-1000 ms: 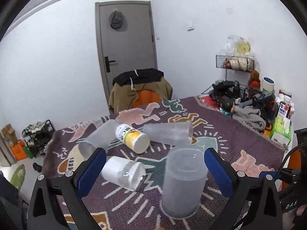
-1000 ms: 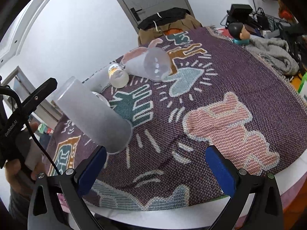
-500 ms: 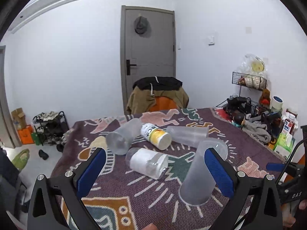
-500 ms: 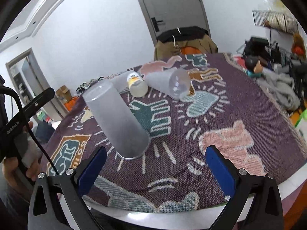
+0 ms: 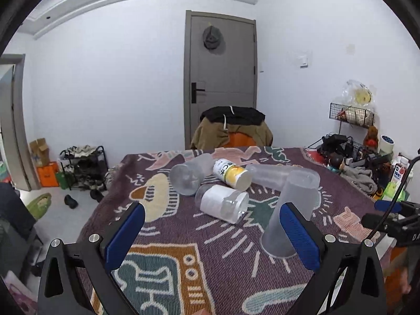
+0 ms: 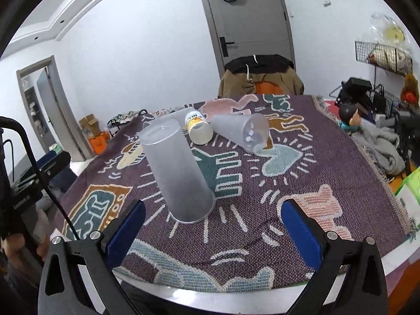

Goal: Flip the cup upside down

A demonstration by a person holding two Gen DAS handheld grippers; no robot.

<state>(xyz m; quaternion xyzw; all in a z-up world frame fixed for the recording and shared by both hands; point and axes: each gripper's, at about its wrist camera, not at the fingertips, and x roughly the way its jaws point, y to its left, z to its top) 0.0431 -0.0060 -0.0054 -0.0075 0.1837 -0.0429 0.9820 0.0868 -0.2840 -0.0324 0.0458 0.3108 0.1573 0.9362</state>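
Note:
A tall frosted plastic cup (image 6: 178, 173) stands upside down, rim on the patterned cloth; it also shows in the left wrist view (image 5: 291, 210). My right gripper (image 6: 212, 233) is open and empty, a little short of the cup. My left gripper (image 5: 210, 236) is open and empty, to the left of the cup and back from it. Other cups lie on their sides behind: a frosted one (image 6: 240, 131), a yellow-and-white one (image 5: 231, 174), a white-labelled clear one (image 5: 223, 204) and another frosted one (image 5: 189, 177).
The table (image 6: 236, 299) carries a purple patterned cloth (image 6: 302, 173). Its front edge is near my right gripper. A chair draped with clothes (image 5: 232, 128) stands behind the table. Clutter and a grey cloth (image 6: 378, 144) sit at the right.
Both grippers have pulled back and up from the cup, which now stands alone, upside down on the cloth. The views have widened and levelled.

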